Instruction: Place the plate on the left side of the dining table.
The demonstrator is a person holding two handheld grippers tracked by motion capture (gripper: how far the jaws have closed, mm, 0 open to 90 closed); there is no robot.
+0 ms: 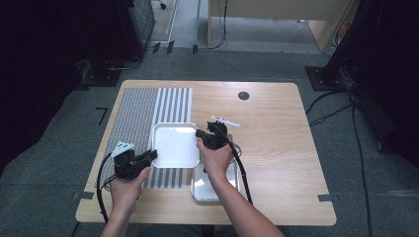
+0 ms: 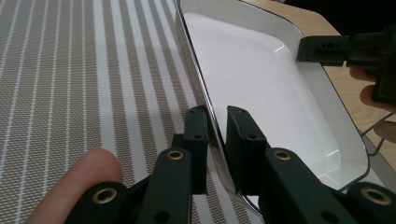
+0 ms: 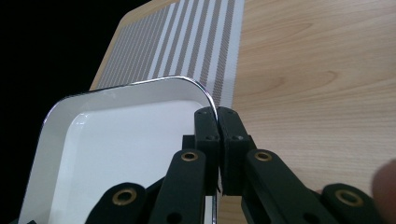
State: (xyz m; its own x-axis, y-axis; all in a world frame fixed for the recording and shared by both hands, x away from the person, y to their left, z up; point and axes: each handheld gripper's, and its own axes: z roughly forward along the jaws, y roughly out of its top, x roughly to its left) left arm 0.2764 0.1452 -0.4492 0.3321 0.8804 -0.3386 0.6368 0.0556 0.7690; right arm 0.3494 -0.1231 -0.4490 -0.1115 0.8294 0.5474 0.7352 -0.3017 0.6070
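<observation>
Both grippers pinch the white tray mid-frame — right gripper clamped tight, left gripper jaws narrow on the rim — keep both hands level.

Place: a lab or test room, not a home.
Floor: grey carpet with black tape marks.
Cables: black cables run loose over the carpet.
Furniture: one wooden table in the middle, a light desk behind.
Surroundings: dark equipment stands at both sides.
</observation>
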